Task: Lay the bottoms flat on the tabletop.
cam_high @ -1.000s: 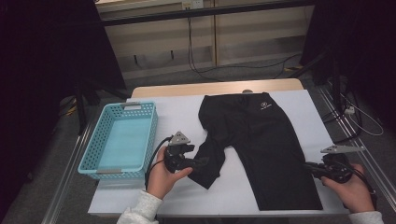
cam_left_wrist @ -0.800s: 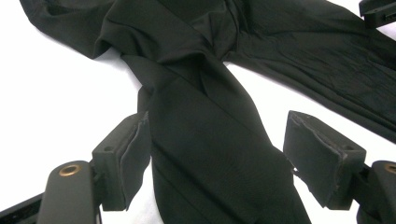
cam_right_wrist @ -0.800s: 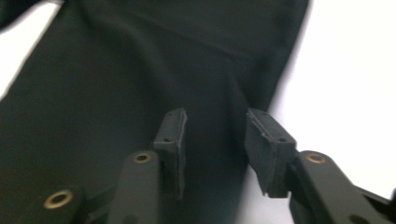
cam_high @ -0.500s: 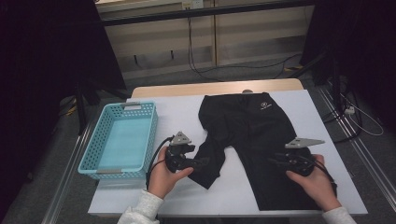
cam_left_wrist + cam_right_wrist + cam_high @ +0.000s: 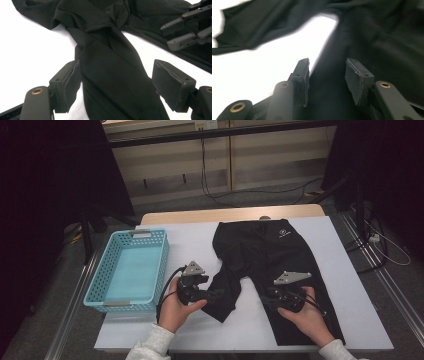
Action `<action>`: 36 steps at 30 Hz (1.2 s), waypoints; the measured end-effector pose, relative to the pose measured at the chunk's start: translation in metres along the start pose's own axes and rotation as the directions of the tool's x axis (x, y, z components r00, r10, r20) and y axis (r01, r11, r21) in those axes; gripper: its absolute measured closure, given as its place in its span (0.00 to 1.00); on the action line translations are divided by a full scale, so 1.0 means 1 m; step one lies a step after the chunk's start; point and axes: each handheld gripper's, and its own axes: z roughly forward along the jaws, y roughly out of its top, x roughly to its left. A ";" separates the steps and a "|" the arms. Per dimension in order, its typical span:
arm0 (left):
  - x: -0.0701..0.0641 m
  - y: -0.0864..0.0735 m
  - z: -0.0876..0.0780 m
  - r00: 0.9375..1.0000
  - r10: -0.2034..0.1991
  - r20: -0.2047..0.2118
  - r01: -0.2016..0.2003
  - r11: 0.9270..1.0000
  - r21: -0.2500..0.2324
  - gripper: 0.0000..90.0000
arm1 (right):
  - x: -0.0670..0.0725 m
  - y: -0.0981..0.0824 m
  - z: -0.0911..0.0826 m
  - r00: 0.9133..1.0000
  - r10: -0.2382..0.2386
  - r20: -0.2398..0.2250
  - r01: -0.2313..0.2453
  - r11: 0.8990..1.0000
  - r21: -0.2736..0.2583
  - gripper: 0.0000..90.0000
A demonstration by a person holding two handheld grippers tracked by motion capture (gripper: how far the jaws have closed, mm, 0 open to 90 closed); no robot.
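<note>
Two grippers work at the near edge of the table (image 5: 345, 320), one in each hand. The left gripper (image 5: 212, 295) has its jaws wide apart, and the folded-over left leg of the black shorts (image 5: 265, 260) lies between them; the pads (image 5: 71, 85) do not press the cloth, so it holds nothing. The right gripper (image 5: 270, 298) sits on the inner edge of the right leg, jaws partly open and astride the cloth, also without a grip. I judge that the step in hand is to take hold of the two legs, perhaps for folding; the next move calls for closing both jaws on the cloth. The shorts lie flat in the middle of the table, long axis from near to far, waistband at the far side, legs pointing toward the person. Farther left stands a blue basket (image 5: 95, 285), well apart from the shorts.
</note>
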 end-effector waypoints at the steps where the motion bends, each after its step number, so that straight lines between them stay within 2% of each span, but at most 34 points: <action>1: 0.000 0.000 0.000 1.000 -0.002 0.001 0.002 1.000 0.000 0.26 | 0.002 0.000 0.000 1.000 -0.011 0.002 0.011 1.000 0.009 0.65; 3: 0.001 0.000 0.000 1.000 -0.002 -0.001 0.002 1.000 -0.001 0.26 | 0.007 -0.001 0.001 0.997 -0.074 0.029 0.073 0.997 0.021 0.86; 4: 0.000 0.000 0.000 1.000 -0.001 -0.001 0.001 1.000 -0.002 0.26 | 0.007 -0.001 0.001 0.997 -0.070 0.018 0.070 0.997 0.018 0.93; 6: -0.001 0.000 0.000 1.000 0.000 0.000 0.000 1.000 -0.004 0.26 | 0.007 -0.002 0.001 0.999 -0.053 0.006 0.053 0.998 0.018 0.99; 9: -0.002 0.001 0.001 1.000 0.007 0.004 -0.007 1.000 0.000 0.26 | 0.006 -0.003 -0.001 0.999 -0.033 -0.018 0.033 0.999 0.020 0.99; 21: -0.002 0.000 0.001 1.000 0.001 0.003 -0.001 1.000 0.004 0.26 | 0.015 -0.007 -0.006 0.997 -0.056 -0.056 0.058 0.998 0.038 0.97; 24: -0.002 0.000 0.001 1.000 0.001 0.005 -0.001 1.000 0.003 0.26 | 0.012 -0.007 -0.007 0.997 -0.040 -0.061 0.042 0.999 0.026 0.80; 26: -0.001 0.000 0.000 1.000 0.000 0.003 0.000 1.000 0.002 0.26 | 0.007 -0.005 -0.012 0.998 -0.037 -0.042 0.037 0.999 0.004 0.70; 29: -0.001 0.001 -0.001 1.000 -0.001 0.002 0.001 1.000 0.000 0.26 | -0.006 -0.004 -0.023 1.000 -0.004 -0.004 0.004 1.000 -0.022 0.68; 32: 0.000 0.000 -0.002 1.000 -0.001 0.001 0.001 1.000 0.000 0.26 | -0.028 -0.007 -0.038 0.997 0.045 0.067 -0.042 0.998 -0.052 0.67; 34: 0.000 0.000 -0.001 1.000 -0.001 0.001 0.001 1.000 0.002 0.26 | -0.045 -0.012 -0.050 0.989 0.083 0.123 -0.075 0.995 -0.068 0.67; 36: 0.000 0.000 -0.001 1.000 -0.003 0.002 0.003 1.000 0.005 0.26 | -0.060 -0.018 -0.061 0.975 0.107 0.195 -0.096 0.993 -0.069 0.67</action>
